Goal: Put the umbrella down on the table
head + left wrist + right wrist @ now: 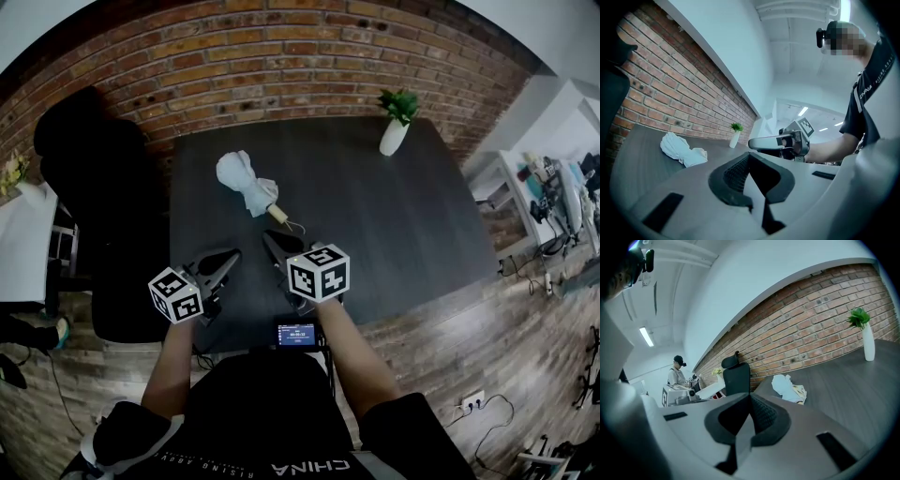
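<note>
The umbrella [248, 183] lies on the table [403, 225] at twelve o'clock from my left gripper [226, 258] and right gripper [272, 240]. Both are closed and empty. I judge the placing done; next I just keep clear.

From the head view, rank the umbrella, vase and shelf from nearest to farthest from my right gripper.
1. umbrella: lying on the table, just ahead of the right gripper.
2. vase: at the table's far right corner.
3. shelf: off the table, further right.
</note>
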`<state>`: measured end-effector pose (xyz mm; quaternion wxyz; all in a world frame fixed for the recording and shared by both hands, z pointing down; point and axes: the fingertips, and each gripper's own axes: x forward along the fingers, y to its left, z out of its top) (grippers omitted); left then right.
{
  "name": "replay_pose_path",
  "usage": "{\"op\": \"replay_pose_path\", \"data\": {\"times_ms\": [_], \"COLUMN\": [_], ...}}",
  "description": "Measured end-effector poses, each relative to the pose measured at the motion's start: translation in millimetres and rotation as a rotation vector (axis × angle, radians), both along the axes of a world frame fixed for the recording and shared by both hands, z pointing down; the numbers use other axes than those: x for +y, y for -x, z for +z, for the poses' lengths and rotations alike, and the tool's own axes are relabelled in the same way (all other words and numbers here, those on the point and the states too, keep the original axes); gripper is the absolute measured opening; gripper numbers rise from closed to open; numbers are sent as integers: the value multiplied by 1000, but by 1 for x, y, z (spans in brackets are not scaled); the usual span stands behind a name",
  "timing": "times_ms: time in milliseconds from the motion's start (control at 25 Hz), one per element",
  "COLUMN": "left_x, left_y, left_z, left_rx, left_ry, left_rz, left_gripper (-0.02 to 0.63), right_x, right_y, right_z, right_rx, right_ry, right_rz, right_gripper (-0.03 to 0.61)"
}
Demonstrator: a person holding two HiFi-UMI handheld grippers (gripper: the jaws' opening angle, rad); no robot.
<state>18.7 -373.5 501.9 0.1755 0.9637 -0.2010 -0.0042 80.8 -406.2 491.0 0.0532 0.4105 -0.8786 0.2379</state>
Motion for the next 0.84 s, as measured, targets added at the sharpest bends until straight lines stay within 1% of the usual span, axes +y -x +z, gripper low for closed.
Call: {"op": "replay_pose_path", "data": {"times_ms": [200,480,840], "left_x": [-7,-7,-9], "left_y": [3,4,1], "left_z": [0,-5,-4], "left_rx": [18,66,62], "left_ry": [22,43,46], "left_rz": [-48,-52,-61], "left_gripper": [3,3,2], "right_x": [0,2,1], "right_y": [-1,-1,-5], "right_z": [1,4,3], "right_rx": [1,2,2], "right_ry": [2,6,5], "right_rz": [-5,-8,-9], "right_gripper": [8,8,8]}}
